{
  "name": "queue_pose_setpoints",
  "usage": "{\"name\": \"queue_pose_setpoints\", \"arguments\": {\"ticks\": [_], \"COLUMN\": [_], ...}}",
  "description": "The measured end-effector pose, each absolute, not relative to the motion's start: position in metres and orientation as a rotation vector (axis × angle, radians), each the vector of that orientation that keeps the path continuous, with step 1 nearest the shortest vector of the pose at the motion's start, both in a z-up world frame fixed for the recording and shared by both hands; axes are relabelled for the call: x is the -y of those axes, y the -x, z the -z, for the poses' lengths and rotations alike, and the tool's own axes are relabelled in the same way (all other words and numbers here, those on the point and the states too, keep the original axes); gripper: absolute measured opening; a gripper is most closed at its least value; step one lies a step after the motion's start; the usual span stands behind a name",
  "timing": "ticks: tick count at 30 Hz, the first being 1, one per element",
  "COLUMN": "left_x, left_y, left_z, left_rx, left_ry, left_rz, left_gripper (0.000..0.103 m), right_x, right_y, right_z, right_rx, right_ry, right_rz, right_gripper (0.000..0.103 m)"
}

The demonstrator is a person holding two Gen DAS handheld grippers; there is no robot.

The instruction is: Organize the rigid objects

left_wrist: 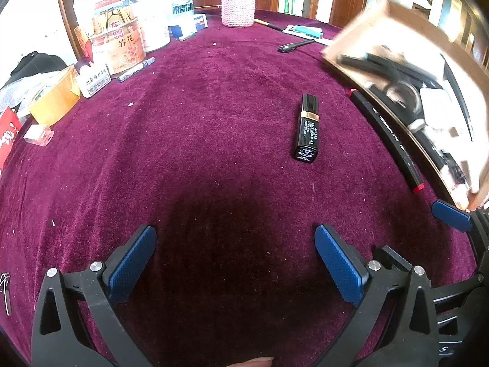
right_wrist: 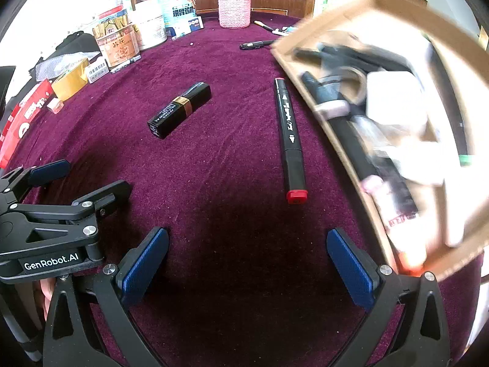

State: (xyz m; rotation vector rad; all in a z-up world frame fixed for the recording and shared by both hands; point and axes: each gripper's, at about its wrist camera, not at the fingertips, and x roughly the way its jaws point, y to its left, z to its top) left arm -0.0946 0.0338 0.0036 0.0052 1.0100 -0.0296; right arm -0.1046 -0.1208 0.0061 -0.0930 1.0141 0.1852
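Both tongs hung wide apart and empty over the counter (left_wrist: 189, 140): the left tongs (left_wrist: 235, 263) gaped above bare purple velvet, and the right tongs (right_wrist: 247, 263) did the same, each with nothing between its blue pads. Ahead of them lay two loose pieces. The lipstick (left_wrist: 307, 128) sat flat on the cloth, just ahead and to the right of the left tongs, well clear of anything else; the marker (right_wrist: 288, 140) lay lengthwise just beside the box (right_wrist: 379, 9), its red cap toward the right tongs. That box looked blurred and tilted in both views, packed with dark pens and pale odds and ends too smeared to name, and whether anything held it up could not be told. On handling, my read was this: the lipstick seemed a light, stiff, glossy case, square in section, so its flat sides should sit well against ribbed pads, best taken across the middle near the gold band rather than by an end, where it could pivot. The marker looked equally light and rigid but long, so a grip at mid-barrel would keep it from swinging; its smooth plastic might slide if pinched at the cap. Neither seemed fragile, though the soft velvet could let a low approach snag.
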Motion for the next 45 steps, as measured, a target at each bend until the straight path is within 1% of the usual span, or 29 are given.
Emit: {"name": "queue_pose_setpoints", "arguments": {"ticks": [40,45], "left_x": [-0.0345,-0.0416], "left_y": [0.0921,0.0968], "left_z": [-0.0012,-0.0047], "left_rx": [-1.01,-1.001], "left_ry": [-0.005,0.023], "left_rz": [0.028,0.089], "left_gripper": [0.103,0.103], "right_x": [0.1146,0.1147], "right_y": [0.1067,0.1073], "right_z": [-0.003,-0.0026], "right_rx": [-1.021,-1.021], "right_ry": [0.091,0.09], "right_rz": [-0.182,-0.182], "right_gripper": [0.102,0.102]}}
